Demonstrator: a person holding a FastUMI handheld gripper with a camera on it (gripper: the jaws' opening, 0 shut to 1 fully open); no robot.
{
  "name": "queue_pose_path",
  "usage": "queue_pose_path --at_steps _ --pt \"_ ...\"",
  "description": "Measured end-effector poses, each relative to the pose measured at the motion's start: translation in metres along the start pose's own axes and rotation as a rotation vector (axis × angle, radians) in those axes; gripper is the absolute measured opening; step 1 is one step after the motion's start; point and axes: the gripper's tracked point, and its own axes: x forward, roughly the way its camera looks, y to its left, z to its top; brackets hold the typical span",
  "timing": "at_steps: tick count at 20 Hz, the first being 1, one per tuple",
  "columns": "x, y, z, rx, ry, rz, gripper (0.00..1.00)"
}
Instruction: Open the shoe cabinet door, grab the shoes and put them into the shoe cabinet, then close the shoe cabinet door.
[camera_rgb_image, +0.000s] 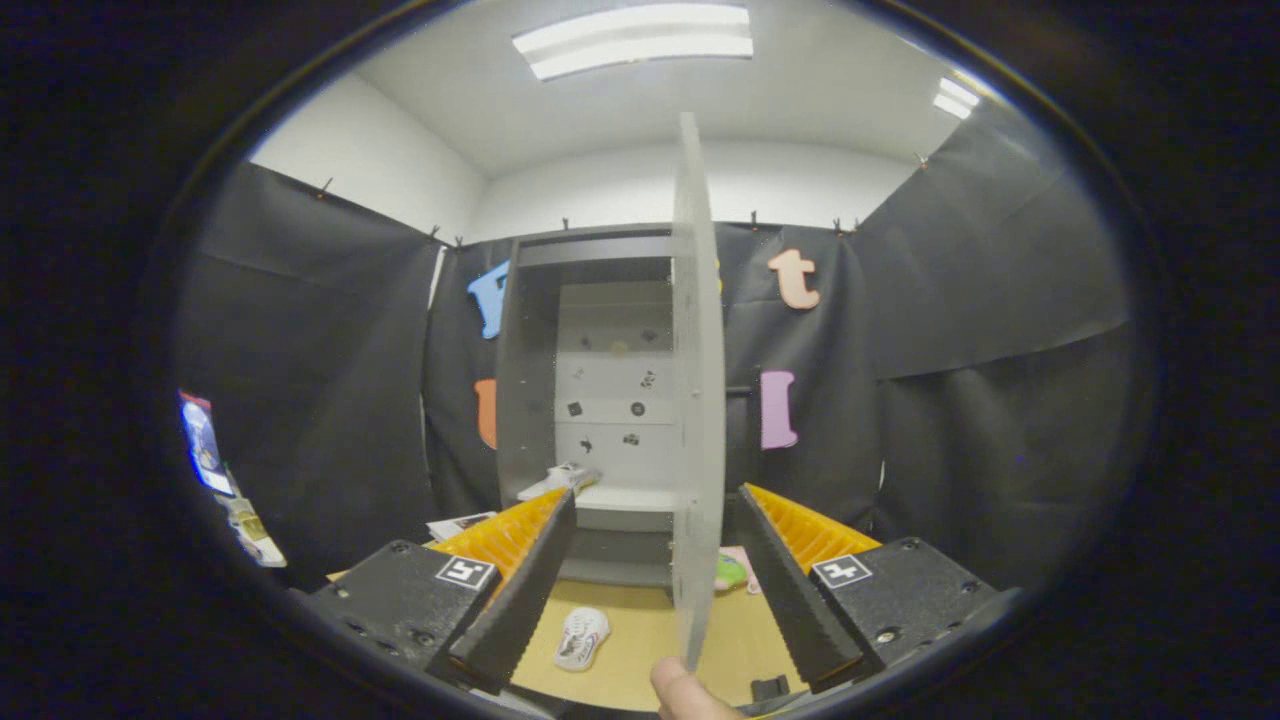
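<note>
The grey shoe cabinet (520, 400) stands open straight ahead against the booth wall. Its door (696, 400) is swung out toward me and seen edge-on, passing between my fingers nearer the right one. My gripper (656, 495) is open, and neither finger presses the door. One white shoe (558, 480) lies on the lower shelf inside the cabinet, just beyond my left fingertip. A second white shoe (582, 637) lies sole-up on the wooden surface (640, 650) below and between my fingers. A person's thumb (685, 692) touches the door's bottom edge.
A green and pink object (731, 572) lies on the surface by the cabinet's foot, right of the door. Some printed papers (460, 524) lie left of the cabinet. Colourful packets (205, 440) sit far to the left against the black cloth.
</note>
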Motion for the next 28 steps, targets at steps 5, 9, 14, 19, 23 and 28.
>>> queue_pose_path --at_steps 5,9,14,19,23,28 --pt "0.014 0.036 -0.052 0.033 0.029 -0.008 1.00" --pt "0.053 0.052 -0.112 0.066 0.100 -0.047 1.00" --pt "0.105 0.079 -0.195 0.129 0.228 0.006 1.00" --pt "0.155 0.094 -0.281 0.175 0.390 0.019 1.00" --pt "0.191 0.098 -0.346 0.146 0.457 -0.030 0.99" --pt "0.201 0.126 -0.403 0.151 0.575 0.003 0.97"
